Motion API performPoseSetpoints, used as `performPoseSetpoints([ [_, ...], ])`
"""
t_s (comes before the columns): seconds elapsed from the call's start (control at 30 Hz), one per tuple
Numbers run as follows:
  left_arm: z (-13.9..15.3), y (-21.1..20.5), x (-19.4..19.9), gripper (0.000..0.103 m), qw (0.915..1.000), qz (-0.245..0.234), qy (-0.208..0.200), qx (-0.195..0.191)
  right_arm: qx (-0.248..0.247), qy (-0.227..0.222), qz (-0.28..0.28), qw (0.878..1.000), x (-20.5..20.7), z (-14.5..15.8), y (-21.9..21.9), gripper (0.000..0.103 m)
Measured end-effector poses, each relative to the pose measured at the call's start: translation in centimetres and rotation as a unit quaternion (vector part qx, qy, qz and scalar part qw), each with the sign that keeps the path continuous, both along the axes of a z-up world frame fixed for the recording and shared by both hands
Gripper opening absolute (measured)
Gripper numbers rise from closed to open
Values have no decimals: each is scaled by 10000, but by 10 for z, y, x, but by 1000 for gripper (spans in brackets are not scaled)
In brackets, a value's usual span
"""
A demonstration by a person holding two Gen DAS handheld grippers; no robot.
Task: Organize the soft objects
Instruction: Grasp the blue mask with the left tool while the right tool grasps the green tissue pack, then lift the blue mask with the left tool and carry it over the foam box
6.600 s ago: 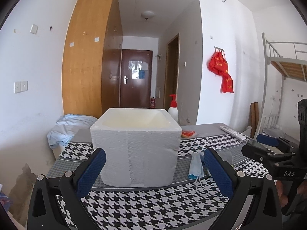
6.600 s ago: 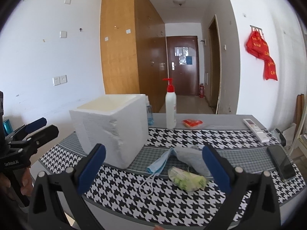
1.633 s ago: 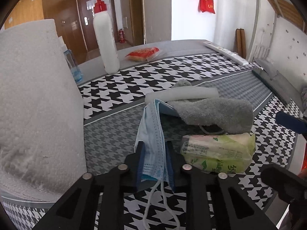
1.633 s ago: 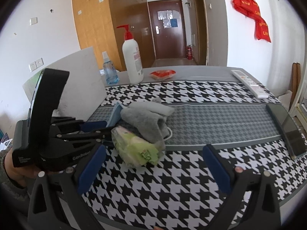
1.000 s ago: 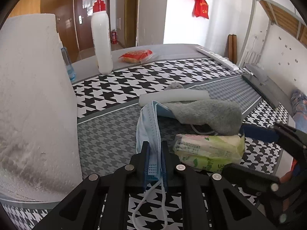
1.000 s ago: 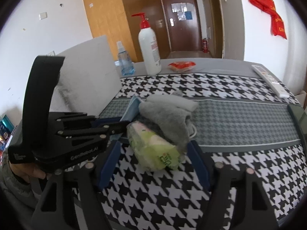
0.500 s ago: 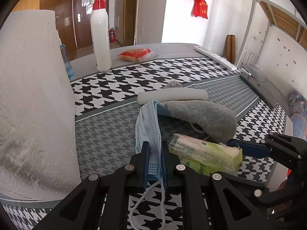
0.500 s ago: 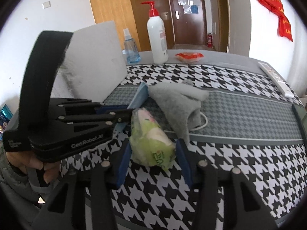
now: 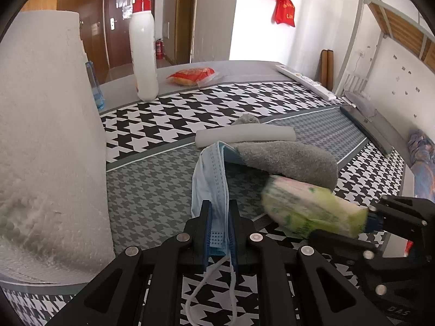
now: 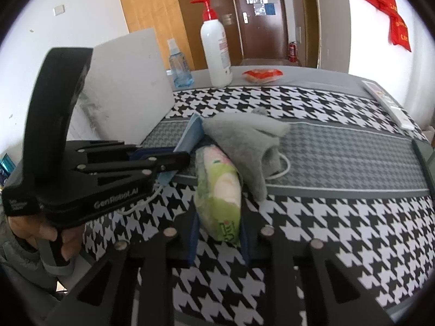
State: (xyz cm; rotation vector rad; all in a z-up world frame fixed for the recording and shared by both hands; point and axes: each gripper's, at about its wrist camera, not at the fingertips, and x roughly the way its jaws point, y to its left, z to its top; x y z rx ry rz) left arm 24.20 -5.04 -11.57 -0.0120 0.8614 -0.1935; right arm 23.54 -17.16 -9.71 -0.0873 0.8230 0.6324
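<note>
Right tongs [image 10: 218, 240] now clenched on the green plastic tissue pack [image 10: 220, 190], lifted off the houndstooth worktop [image 10: 339, 217] — left tongs [image 9: 218, 226] stay clamped on the blue pleated face mask [image 9: 209, 179]. Both ready for the white foam box [image 9: 40, 135].

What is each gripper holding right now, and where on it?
The left gripper pinches the mask at its near end, by the ear loop. The right gripper clamps the tissue pack across its near end.
</note>
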Motion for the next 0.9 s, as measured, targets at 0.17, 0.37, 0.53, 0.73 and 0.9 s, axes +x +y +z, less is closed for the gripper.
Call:
performPoseSetpoints([
  [0.17,0,0,0,27,10000,31,1,37,32,-46,-139,9999,-11,6,-15,29],
  [0.37,-2,-1,3,41,9999,66,11,159,69,-164,-265,9995,-23,15,-27,29],
  [0.53,-2,0,5,49,9996,177,4,237,82,-284,-241,9993,-35,22,-33,29],
  [0.73,0,7,7,49,9990,383,-67,224,63,-315,-234,9992,-44,24,-33,29],
  [0.9,-2,11,10,28,9988,458,45,169,50,-331,-239,9992,-49,26,-36,29],
])
